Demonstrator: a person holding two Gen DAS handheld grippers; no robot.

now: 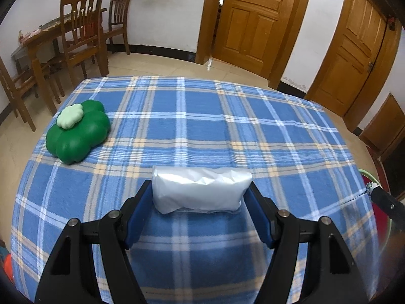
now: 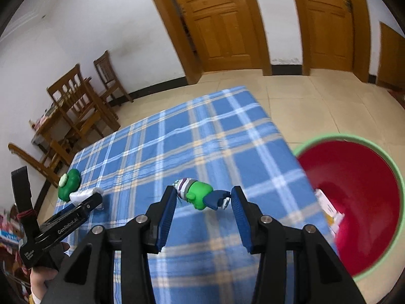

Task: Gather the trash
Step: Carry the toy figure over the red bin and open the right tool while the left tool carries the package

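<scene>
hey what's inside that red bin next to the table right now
Inside the red bin, a white and yellow carton-like piece leans on the near wall. The table edge and the right gripper cover the bin's nearest part, so anything there stays hidden.

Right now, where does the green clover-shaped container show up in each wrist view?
Left wrist: green clover-shaped container at mid-left, near the plaid tablecloth's left edge.
Right wrist: small at lower left, beside the left gripper.
Shared landmark: wooden chairs behind it.

"GenRobot.AI" on left hand-held gripper
</scene>
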